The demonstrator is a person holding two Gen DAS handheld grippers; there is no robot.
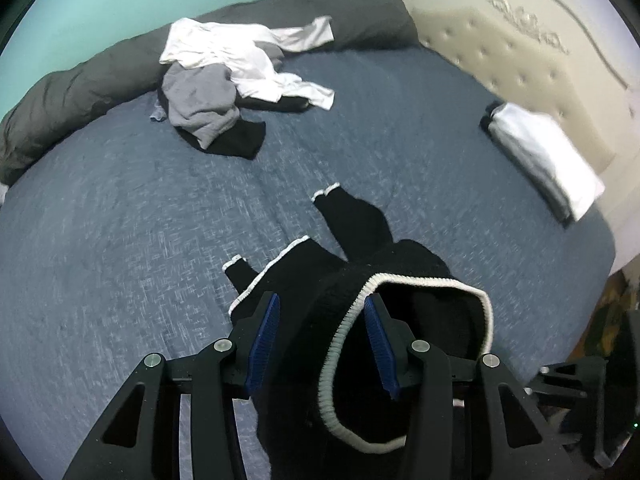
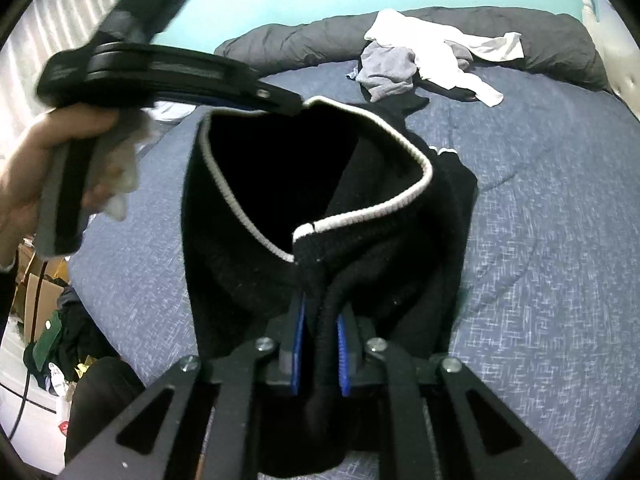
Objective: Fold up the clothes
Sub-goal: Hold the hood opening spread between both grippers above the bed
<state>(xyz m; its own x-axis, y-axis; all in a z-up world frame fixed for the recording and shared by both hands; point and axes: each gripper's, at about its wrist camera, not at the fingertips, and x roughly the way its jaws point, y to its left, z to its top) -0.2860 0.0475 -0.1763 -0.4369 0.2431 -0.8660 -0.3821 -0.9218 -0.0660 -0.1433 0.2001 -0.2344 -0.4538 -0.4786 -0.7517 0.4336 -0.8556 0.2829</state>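
A black knit garment [image 1: 360, 232] with white trim lies partly on the blue bed cover [image 1: 120, 240], its two white-cuffed sleeves stretched away from me. In the left wrist view its trimmed opening bunches up between the fingers of my left gripper [image 1: 320, 298], whose jaws stand apart with the blue pads showing. In the right wrist view my right gripper [image 2: 322, 308] is shut on a thick fold of the same garment [image 2: 240, 240] near its trimmed edge. The left gripper [image 2: 288, 104] reaches the far rim of the opening, held by a person's hand [image 2: 48, 152].
A loose pile of white, grey and black clothes [image 1: 224, 80] lies at the far side of the bed. A folded stack [image 1: 536, 152] sits by the padded headboard [image 1: 520, 40]. A dark duvet [image 1: 80, 92] runs along the far edge. Boxes and clutter [image 2: 48, 320] cover the floor.
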